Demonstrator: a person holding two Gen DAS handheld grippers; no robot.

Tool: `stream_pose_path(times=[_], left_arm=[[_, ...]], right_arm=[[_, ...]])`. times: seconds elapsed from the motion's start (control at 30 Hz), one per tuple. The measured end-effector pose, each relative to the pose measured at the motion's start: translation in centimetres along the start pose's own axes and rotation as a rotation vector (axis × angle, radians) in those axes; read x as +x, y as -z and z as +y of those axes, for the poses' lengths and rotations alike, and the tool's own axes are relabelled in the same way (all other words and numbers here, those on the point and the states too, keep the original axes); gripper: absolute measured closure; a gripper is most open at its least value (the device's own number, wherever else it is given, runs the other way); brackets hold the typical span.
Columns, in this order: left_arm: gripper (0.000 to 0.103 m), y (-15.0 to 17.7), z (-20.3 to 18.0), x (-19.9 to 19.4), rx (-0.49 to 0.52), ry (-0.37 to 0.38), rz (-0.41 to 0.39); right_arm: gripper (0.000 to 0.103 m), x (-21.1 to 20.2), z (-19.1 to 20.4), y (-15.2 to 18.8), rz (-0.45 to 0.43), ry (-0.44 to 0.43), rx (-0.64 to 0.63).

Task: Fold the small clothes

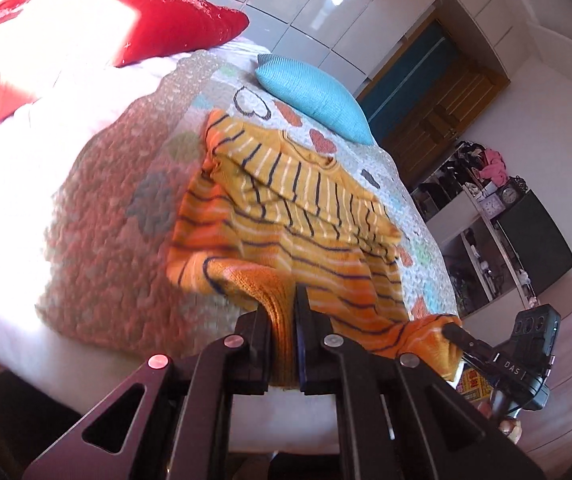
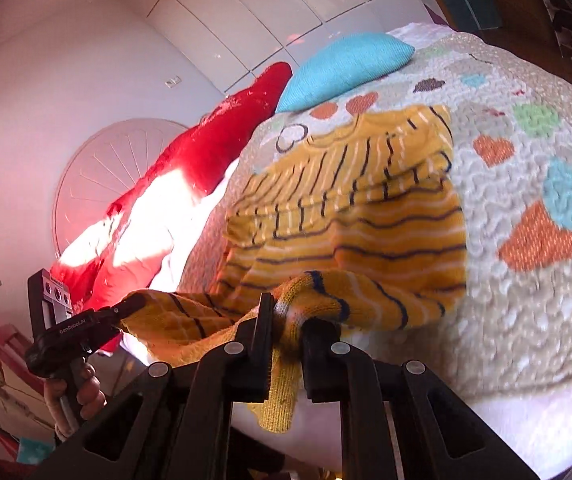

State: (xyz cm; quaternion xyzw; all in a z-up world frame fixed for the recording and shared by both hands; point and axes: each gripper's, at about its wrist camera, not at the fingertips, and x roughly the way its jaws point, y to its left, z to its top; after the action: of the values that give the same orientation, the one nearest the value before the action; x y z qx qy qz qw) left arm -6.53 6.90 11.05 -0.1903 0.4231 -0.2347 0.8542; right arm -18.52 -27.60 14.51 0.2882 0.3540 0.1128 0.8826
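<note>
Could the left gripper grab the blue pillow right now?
Probably not. The left gripper is shut on the striped sweater's near hem, and the blue pillow lies at the far end of the quilt, beyond the whole sweater. It would need to let go first.

Bed point(image 1: 26, 184), heart-patterned blanket point(image 2: 525, 280), striped sweater point(image 1: 286, 216), blue cushion point(image 1: 317, 96), red pillow point(image 1: 174, 16)

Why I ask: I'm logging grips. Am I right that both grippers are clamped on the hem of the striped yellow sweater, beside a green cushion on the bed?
Not quite: the cushion is blue, as both wrist views show. Both the left gripper and the right gripper are clamped on the sweater hem.
</note>
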Motion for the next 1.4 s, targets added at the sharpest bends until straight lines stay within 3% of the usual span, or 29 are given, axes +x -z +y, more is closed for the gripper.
stream_pose_path(times=[0.13, 0.3, 0.5, 0.57, 0.6, 0.63, 0.7, 0.73, 0.77, 0.8, 0.9, 1.0, 1.1, 1.27, 1.4], left_arm=[[0.094, -6.0, -0.4, 4.7, 0.005, -0.032, 0.017], [0.094, -12.9, -1.0, 12.4, -0.016, -0.096, 0.083], [0.094, -17.9, -0.8, 20.7, 0.015, -0.234, 0.139], [0.092, -18.8, 0.6, 22.6, -0.051, -0.219, 0.161], [0.090, -19.1, 1.5, 23.3, -0.091, -0.203, 0.172], [0.085, -19.3, 2.3, 23.7, -0.128, -0.184, 0.177], [0.070, -19.9, 3.6, 24.0, -0.188, -0.119, 0.169], [0.056, -20.3, 4.3, 23.7, -0.216, -0.077, 0.145], [0.042, -20.7, 4.9, 23.2, -0.248, -0.043, 0.113], [0.037, -21.0, 5.5, 22.6, -0.281, -0.021, 0.083], [0.034, -21.9, 6.8, 21.8, -0.317, -0.030, 0.072], [0.034, -21.9, 6.5, 21.0, -0.220, -0.111, 0.089], [0.034, -20.4, 5.6, 19.9, -0.086, -0.170, 0.118], [0.034, -16.4, 5.2, 18.2, 0.049, -0.229, 0.179], [0.033, -14.2, 5.5, 19.4, 0.208, -0.491, 0.206]], right_arm=[[0.094, 3.2, -1.6, -6.6, -0.033, -0.006, 0.059], [0.094, 9.3, -3.9, -13.5, -0.003, 0.080, 0.103], [0.091, 16.5, -8.2, -18.3, 0.060, 0.176, 0.189], [0.091, 18.3, -10.6, -19.3, 0.079, 0.151, 0.282], [0.086, 18.9, -11.8, -19.7, 0.079, 0.134, 0.338], [0.082, 19.5, -12.9, -20.0, 0.077, 0.116, 0.387], [0.052, 20.3, -14.7, -20.6, 0.072, 0.074, 0.465], [0.046, 20.4, -15.6, -20.8, 0.056, 0.045, 0.501], [0.042, 20.3, -16.3, -20.9, 0.032, 0.031, 0.534], [0.041, 20.2, -16.9, -21.1, 0.012, 0.026, 0.560], [0.041, 19.9, -17.9, -21.8, -0.002, 0.061, 0.580], [0.037, 18.6, -17.0, -22.4, -0.002, 0.092, 0.506], [0.033, 16.9, -14.3, -22.0, 0.036, 0.163, 0.324], [0.033, 13.6, -9.9, -17.8, 0.099, 0.304, 0.042], [0.033, 13.3, -8.5, -13.4, 0.168, 0.450, -0.122]])
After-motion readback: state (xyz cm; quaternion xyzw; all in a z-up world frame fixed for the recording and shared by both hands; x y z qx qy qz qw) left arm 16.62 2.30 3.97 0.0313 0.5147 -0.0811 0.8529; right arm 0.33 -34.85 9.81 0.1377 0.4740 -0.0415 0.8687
